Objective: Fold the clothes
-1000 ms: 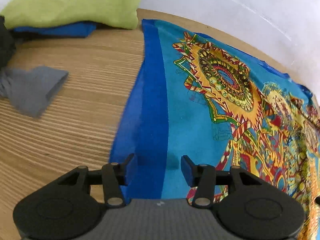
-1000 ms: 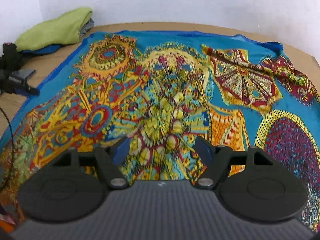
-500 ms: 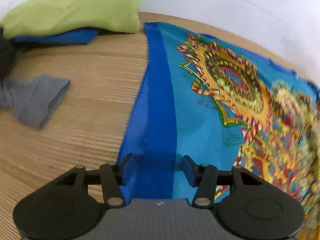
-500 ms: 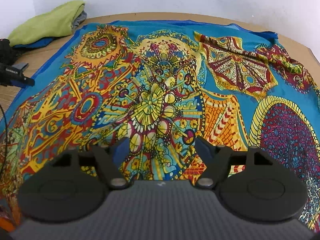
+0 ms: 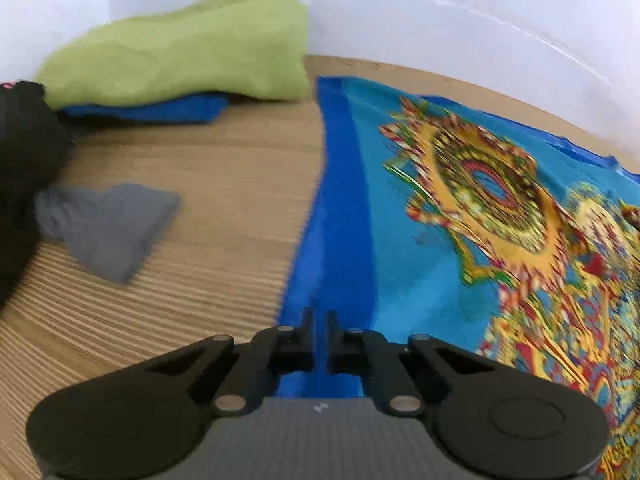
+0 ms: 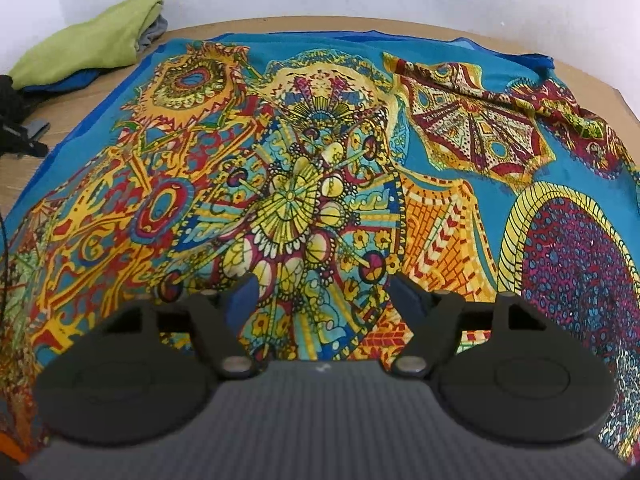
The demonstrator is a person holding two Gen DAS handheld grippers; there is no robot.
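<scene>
A large patterned scarf (image 6: 320, 160), turquoise with a dark blue border, lies spread over the wooden table (image 5: 208, 168). In the left wrist view its left edge (image 5: 340, 220) runs away from me. My left gripper (image 5: 319, 320) sits on that dark blue border. Its jaws are closing and stand nearly together, with a pinch of the border cloth pressed between the pads. My right gripper (image 6: 324, 296) hovers open over the scarf's patterned middle, with nothing between its fingers. The scarf's far right corner (image 6: 560, 96) is folded over and rumpled.
A folded green cloth (image 5: 180, 52) lies on a blue one (image 5: 160, 110) at the back left by the white wall. A small grey cloth (image 5: 108, 228) and a black object (image 5: 24, 152) lie left of the scarf on bare wood.
The left gripper's fingers have come together on the scarf's blue border; they stood apart over it before. The right gripper has stayed open above the scarf.
</scene>
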